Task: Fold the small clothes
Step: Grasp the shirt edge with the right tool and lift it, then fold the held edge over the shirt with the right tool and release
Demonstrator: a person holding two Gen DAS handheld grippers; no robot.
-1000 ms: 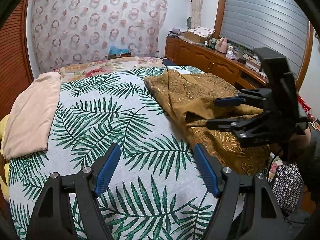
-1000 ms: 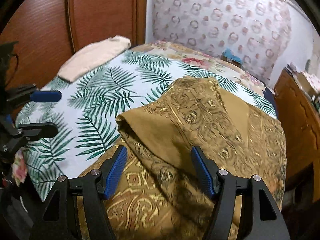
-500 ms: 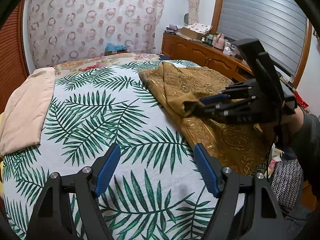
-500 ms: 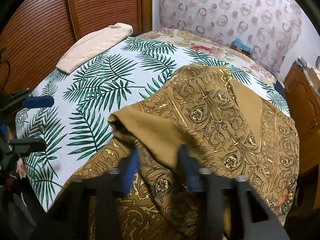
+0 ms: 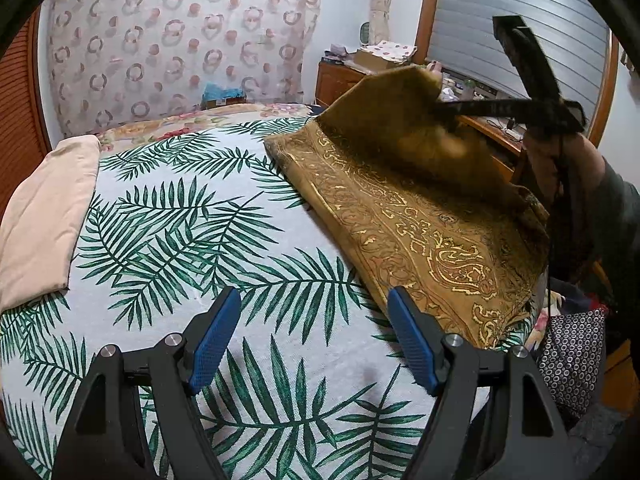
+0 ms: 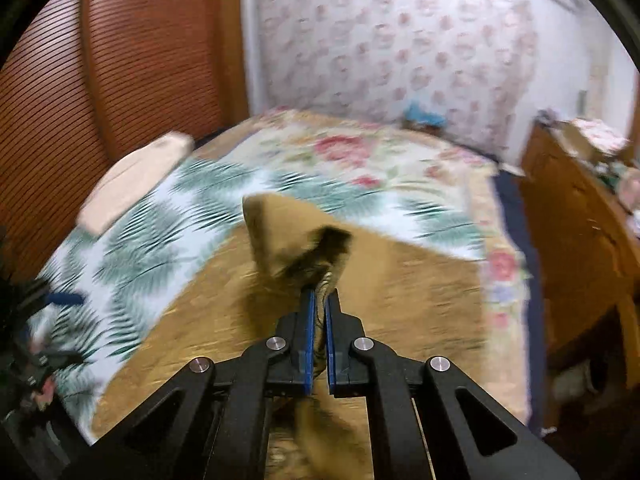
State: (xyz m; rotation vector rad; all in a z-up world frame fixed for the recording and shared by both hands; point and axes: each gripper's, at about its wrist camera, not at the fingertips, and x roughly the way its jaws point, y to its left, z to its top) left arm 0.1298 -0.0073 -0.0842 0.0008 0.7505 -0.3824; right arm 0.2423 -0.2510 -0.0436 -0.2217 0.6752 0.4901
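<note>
Palm-leaf bedspread [image 5: 192, 240] covered the bed from edge to edge, green fronds on white, with a floral quilt [image 6: 360, 152] showing at the head end under a ring-patterned curtain [image 5: 180, 40]. Wood cabinets [image 6: 576, 216] ran along the bed's right side. Over the right half of the bed lay the gold paisley garment [image 5: 420, 232] — big, mustard-brown, its patterned border stretched toward the bed's near right corner. One corner of it was up in the air, plain underside showing, peeled away from the rest. A folded beige cloth [image 5: 44, 216] sat along the bed's far left edge, well apart from the garment.

And the right gripper [image 6: 318, 312] had that raised corner — blue pads clenched tight with a pinch of the fabric squeezed between them, the cloth bunched just ahead of the tips. The right wrist view was smeared with blur. From the left wrist view the same tool [image 5: 452, 110] showed as a dark bar biting into the lifted flap. The left gripper [image 5: 314, 332] hung over bare bedspread near the foot edge, blue fingers spread wide, nothing between them, just beside the garment's near border.
</note>
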